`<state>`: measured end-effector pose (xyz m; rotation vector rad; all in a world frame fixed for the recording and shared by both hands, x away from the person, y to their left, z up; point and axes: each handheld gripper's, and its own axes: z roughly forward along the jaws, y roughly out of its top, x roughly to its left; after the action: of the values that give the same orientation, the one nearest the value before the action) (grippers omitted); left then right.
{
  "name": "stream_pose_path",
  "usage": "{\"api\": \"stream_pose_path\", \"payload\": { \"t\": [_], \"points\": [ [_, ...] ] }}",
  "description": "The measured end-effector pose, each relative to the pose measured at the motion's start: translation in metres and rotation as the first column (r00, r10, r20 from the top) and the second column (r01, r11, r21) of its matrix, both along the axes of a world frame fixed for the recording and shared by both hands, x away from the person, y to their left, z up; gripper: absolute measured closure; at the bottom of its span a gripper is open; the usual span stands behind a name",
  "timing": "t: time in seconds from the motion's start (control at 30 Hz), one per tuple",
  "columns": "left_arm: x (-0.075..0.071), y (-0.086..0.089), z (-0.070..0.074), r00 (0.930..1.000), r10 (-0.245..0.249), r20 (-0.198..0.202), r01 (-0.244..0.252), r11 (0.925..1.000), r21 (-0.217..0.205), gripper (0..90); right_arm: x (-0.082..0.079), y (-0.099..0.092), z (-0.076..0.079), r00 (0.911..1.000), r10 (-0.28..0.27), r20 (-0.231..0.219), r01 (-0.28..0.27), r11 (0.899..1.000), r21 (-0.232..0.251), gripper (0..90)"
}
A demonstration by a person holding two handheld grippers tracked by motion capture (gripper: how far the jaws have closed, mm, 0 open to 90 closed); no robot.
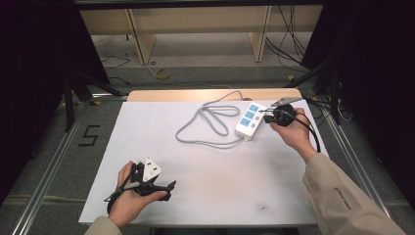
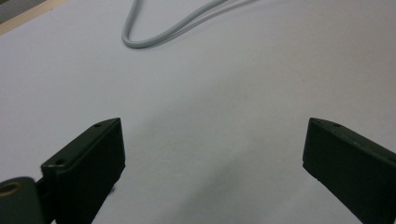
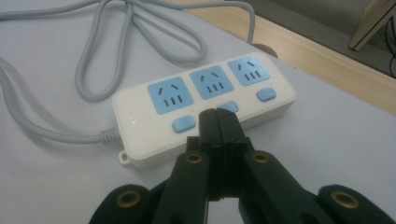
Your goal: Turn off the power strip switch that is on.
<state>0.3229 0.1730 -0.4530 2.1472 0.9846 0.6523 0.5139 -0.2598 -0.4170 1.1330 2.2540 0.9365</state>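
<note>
White power strip has its middle switch hidden by the right gripper's pressed-together jaws (left gripper gapes wide).

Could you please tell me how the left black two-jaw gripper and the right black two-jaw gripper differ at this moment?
The left black two-jaw gripper has its jaws spread wide apart; the right black two-jaw gripper has its jaws pressed together. The left one sits low over bare white table covering, away from everything; the right one's tip is at the middle blue button of the white power strip. Both are black, hand-held and carry nothing.
</note>
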Motion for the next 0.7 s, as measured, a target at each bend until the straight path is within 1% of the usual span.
{"api": "stream_pose_path", "payload": {
  "t": [0.7],
  "points": [
    [0.000, 0.000, 0.000, 1.0000, -0.003, 0.002, 0.003, 1.0000, 0.002, 5.3, 0.014, 0.002, -0.009, 0.9995, -0.019, -0.025, 0.019, 1.000, -0.012, 90.0]
  ]
}}
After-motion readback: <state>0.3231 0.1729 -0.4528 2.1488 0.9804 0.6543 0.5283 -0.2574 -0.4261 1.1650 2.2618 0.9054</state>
